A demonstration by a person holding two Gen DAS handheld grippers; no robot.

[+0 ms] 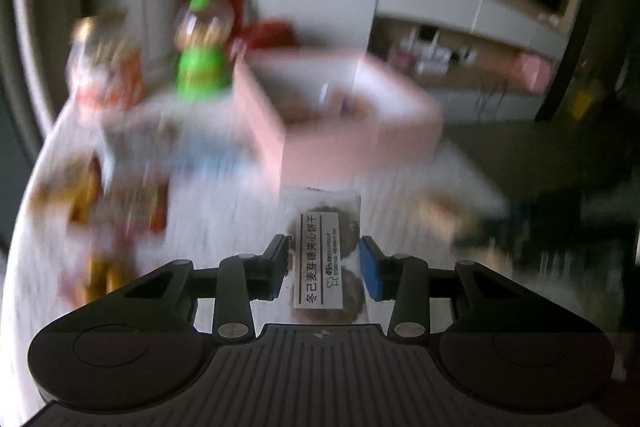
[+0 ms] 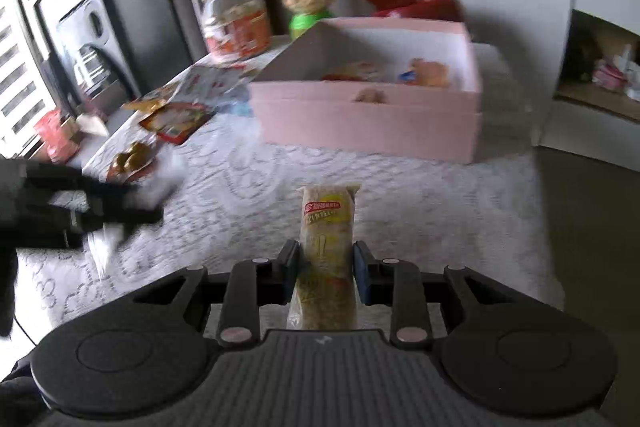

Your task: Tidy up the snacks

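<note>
My left gripper (image 1: 325, 259) is shut on a clear cookie packet (image 1: 323, 251) with a white label and dark round cookies, held above the table short of the pink box (image 1: 348, 143). My right gripper (image 2: 326, 269) is shut on a long yellow-labelled cracker packet (image 2: 326, 251), also short of the pink box (image 2: 368, 123). The box is open and holds a few snacks (image 2: 428, 73). The left gripper shows blurred at the left of the right wrist view (image 2: 80, 211).
A white lace-patterned tablecloth (image 2: 240, 195) covers the table. Loose snack packets (image 2: 176, 119) lie at the left. An orange-labelled jar (image 2: 236, 23) and a green-capped dispenser (image 2: 306, 3) stand behind the box. The table's right edge (image 2: 540, 211) drops to the floor.
</note>
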